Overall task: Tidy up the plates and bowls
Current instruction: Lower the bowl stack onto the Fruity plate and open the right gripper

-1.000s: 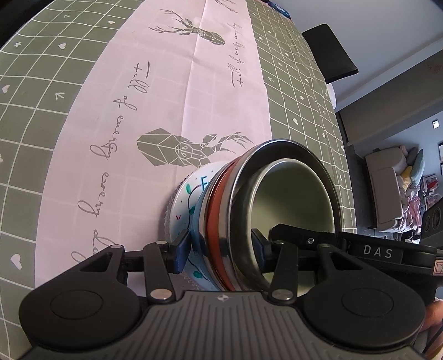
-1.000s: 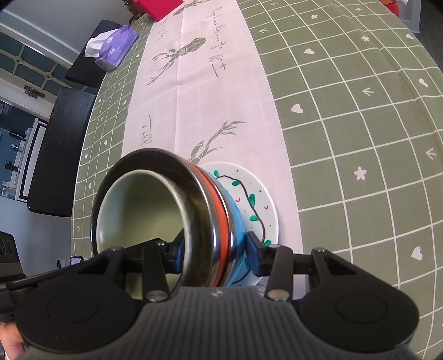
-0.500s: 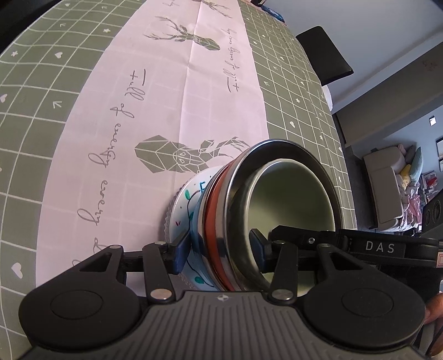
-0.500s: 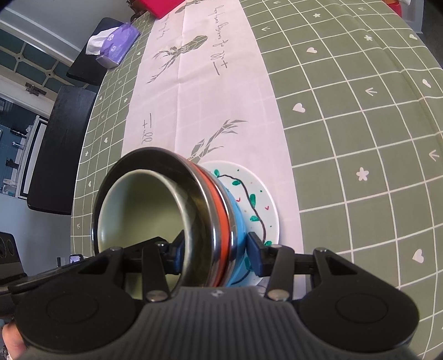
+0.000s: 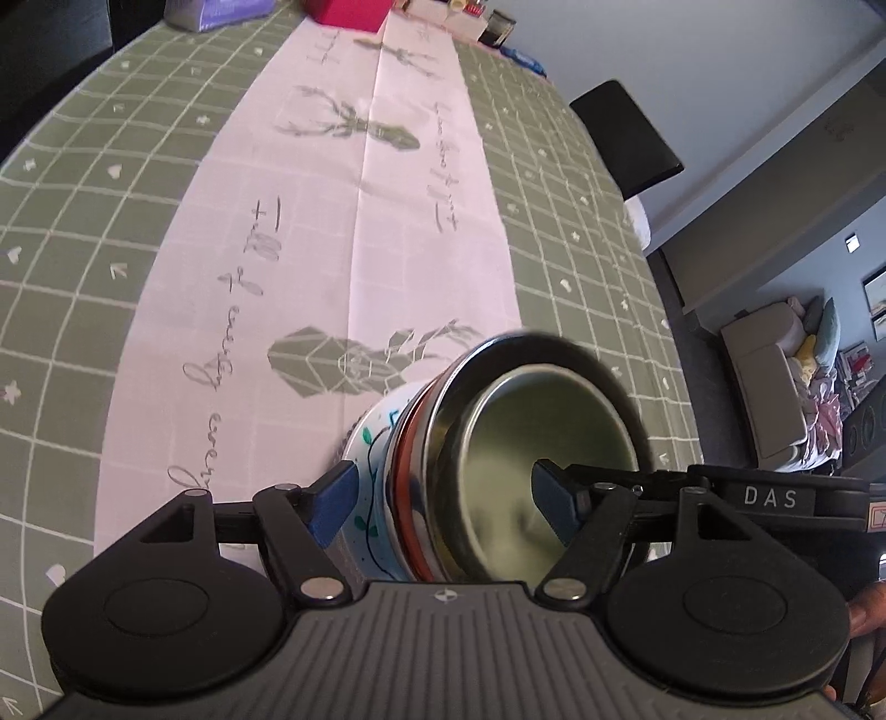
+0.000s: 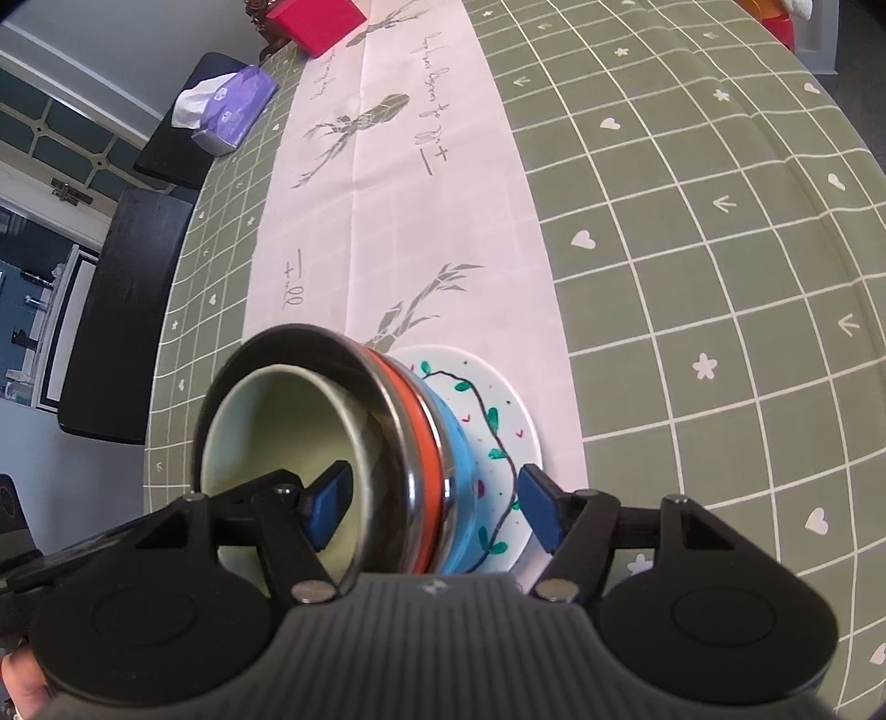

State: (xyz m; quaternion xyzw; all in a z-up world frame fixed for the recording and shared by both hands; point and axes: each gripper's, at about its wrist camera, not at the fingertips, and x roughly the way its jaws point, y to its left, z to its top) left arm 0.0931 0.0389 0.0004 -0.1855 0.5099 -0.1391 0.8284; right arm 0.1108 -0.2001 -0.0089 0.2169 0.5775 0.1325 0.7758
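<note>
A stack of dishes stands on the pink runner: a white plate with a painted vine (image 6: 498, 410) at the bottom, then a blue bowl (image 6: 459, 443), an orange one (image 6: 412, 421), a steel bowl (image 5: 443, 399) and a pale green bowl (image 5: 554, 421) inside. My left gripper (image 5: 443, 507) and my right gripper (image 6: 429, 507) both straddle the stack's rim from opposite sides, jaws spread apart from it. The right gripper's body also shows in the left wrist view (image 5: 775, 498).
The table has a green grid cloth (image 6: 692, 249). At the far end are a red box (image 6: 310, 22), a purple tissue pack (image 6: 227, 108) and small jars (image 5: 493, 25). Black chairs (image 6: 119, 310) stand along the side; another chair (image 5: 626, 138) stands opposite.
Both grippers have opened: the jaws that pinched the stack's rim now stand wide apart. The stack has settled onto the runner.
</note>
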